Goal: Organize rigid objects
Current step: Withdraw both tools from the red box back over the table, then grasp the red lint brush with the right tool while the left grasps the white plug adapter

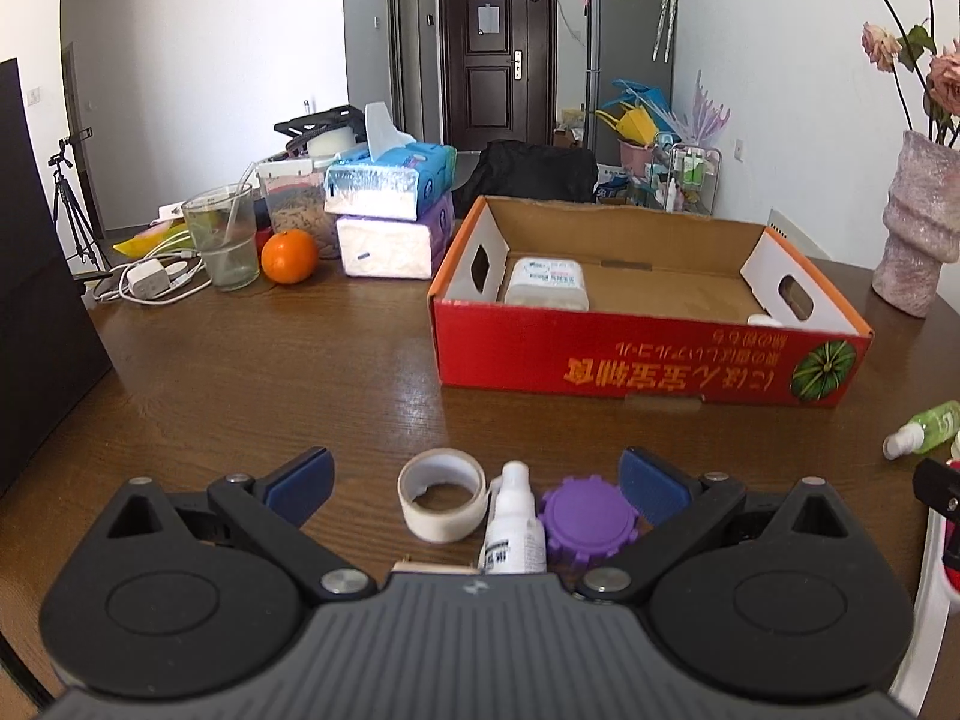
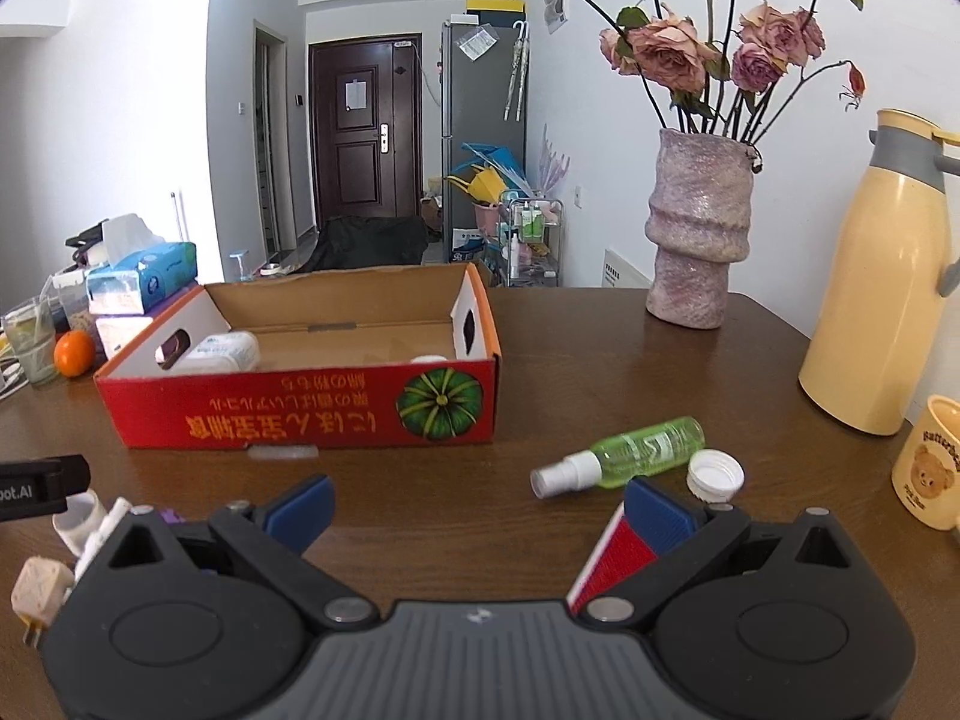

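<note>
A red cardboard box (image 1: 648, 360) (image 2: 300, 414) stands open on the brown table, with a white container (image 1: 546, 283) (image 2: 219, 353) inside at its left and a white lid (image 1: 763, 319) near its right. My left gripper (image 1: 477, 483) is open, low over the table. Between its fingers lie a tape roll (image 1: 443, 501), a small white spray bottle (image 1: 513, 525) and a purple ridged cap (image 1: 588, 519). My right gripper (image 2: 477, 510) is open and empty. Ahead of it lie a green spray bottle (image 2: 636, 450) (image 1: 927, 423) and a white cap (image 2: 715, 474). A red-white flat object (image 2: 612, 558) lies under its right finger.
An orange (image 1: 289, 256), a glass with a straw (image 1: 222, 237), tissue packs (image 1: 390, 210) and a charger with cables (image 1: 147, 279) sit at the table's back left. A pink vase with roses (image 2: 699, 228), a yellow thermos (image 2: 882, 276) and a bear mug (image 2: 930, 462) stand at the right.
</note>
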